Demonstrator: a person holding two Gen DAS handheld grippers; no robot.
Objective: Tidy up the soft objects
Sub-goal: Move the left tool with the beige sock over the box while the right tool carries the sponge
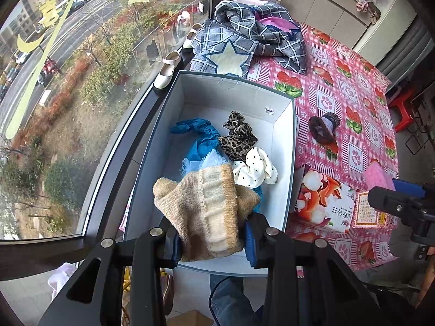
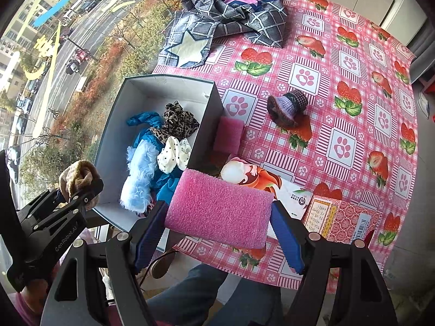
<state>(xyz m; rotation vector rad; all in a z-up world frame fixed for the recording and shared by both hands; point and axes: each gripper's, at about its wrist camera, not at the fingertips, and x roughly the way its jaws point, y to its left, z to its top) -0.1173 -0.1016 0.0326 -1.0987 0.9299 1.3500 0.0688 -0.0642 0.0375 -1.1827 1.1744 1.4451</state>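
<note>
**Both grippers loaded beside the open box**

The left gripper (image 1: 210, 240) pinches a beige knitted piece (image 1: 206, 203) between its blue pads, holding it over the near end of the grey cardboard box (image 1: 289, 163). Inside the box lie a blue cloth (image 1: 199, 135), a leopard-print scrunchie (image 1: 238, 138), a cream polka-dot scrunchie (image 1: 255, 169) and a pale blue fluffy piece (image 2: 137, 182).

The right gripper (image 2: 218, 237) clamps a pink foam sponge (image 2: 218, 210) across its width, just off the box's right wall and above the near edge of the tabletop (image 2: 342, 87) with its strawberry-and-paw-print cover. A second pink foam block (image 2: 228, 134) stands against the box's outer wall. A small crocheted purple hat (image 2: 286, 107) lies alone further out on the tabletop. A checked grey garment with a star patch (image 2: 223, 24) is heaped at the far end. A printed tissue pack (image 1: 323, 203) and a red patterned box (image 2: 345, 221) sit near the front edge.
</note>
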